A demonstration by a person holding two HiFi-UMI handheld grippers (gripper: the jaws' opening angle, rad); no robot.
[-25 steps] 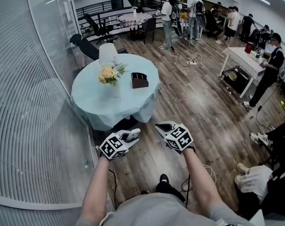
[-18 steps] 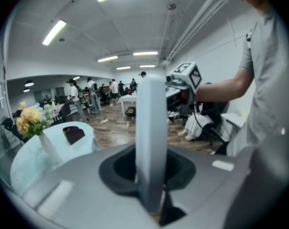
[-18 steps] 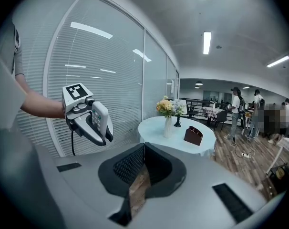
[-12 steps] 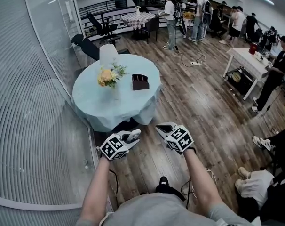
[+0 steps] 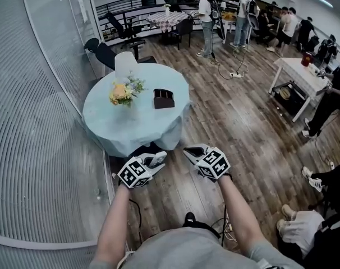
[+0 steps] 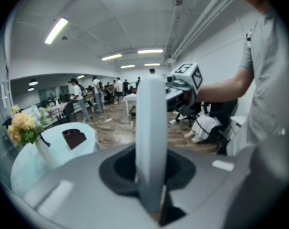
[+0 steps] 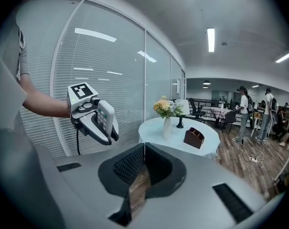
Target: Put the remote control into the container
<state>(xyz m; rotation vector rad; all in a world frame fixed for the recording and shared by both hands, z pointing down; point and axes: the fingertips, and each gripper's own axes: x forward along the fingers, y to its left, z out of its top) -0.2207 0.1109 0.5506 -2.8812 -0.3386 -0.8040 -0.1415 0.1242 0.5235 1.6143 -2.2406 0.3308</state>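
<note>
- The remote control (image 6: 151, 137) is seen as a pale grey slab with rounded edges. Rows of small buttons are shown on its face in the right gripper view.
- It is clamped upright between the jaws of the left gripper (image 5: 156, 160), in the air near the person and well apart from the container (image 5: 164, 98).
- The container, a dark brown open-topped box with dividers, is set on the far round table (image 5: 119, 130), toward its right side.
- The right gripper (image 7: 143, 163) is closed, jaws together, with nothing between them.
- In the left gripper view the left gripper's jaws are largely covered by the blurred remote, and its buttons are turned away. In the head view little of it is seen past the marker cube.
- The table is draped in smooth pale blue cloth. Yellow flowers (image 5: 120, 93) stand left of the container, and the floor (image 5: 231, 122) is planked wood.
</note>
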